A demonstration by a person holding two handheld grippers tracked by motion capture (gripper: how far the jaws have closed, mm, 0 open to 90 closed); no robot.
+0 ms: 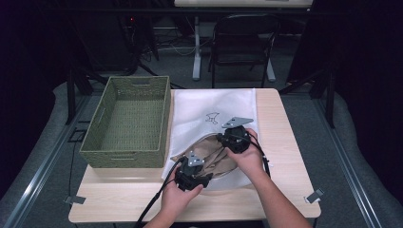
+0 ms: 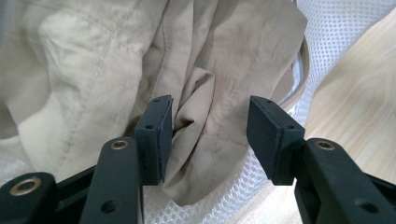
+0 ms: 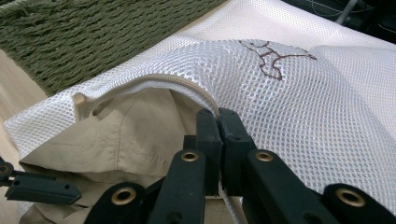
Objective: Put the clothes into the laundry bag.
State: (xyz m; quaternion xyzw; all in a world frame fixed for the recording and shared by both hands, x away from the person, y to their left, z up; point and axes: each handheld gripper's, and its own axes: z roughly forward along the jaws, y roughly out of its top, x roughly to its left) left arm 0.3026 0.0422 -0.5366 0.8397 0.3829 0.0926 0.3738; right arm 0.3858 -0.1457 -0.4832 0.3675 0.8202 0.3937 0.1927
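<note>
We see left gripper (image 2: pixel 205 135) open around fold of beige garment (image 2: pixel 116 60). Garment lies half inside white mesh bag (image 3: pixel 327 93) on table (image 1: pixel 285 142); right gripper (image 3: pixel 218 119) clamps bag rim. Green basket (image 1: pixel 102 128) holds nothing.

My left gripper (image 1: pixel 192 175) sat low with its jaws parted; my right gripper (image 1: pixel 234 137), farther forward, had its jaws pressed tight together, both forearms reaching in

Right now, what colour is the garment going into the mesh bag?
Beige garment, clearest in the left gripper view; mesh bag is white.
</note>
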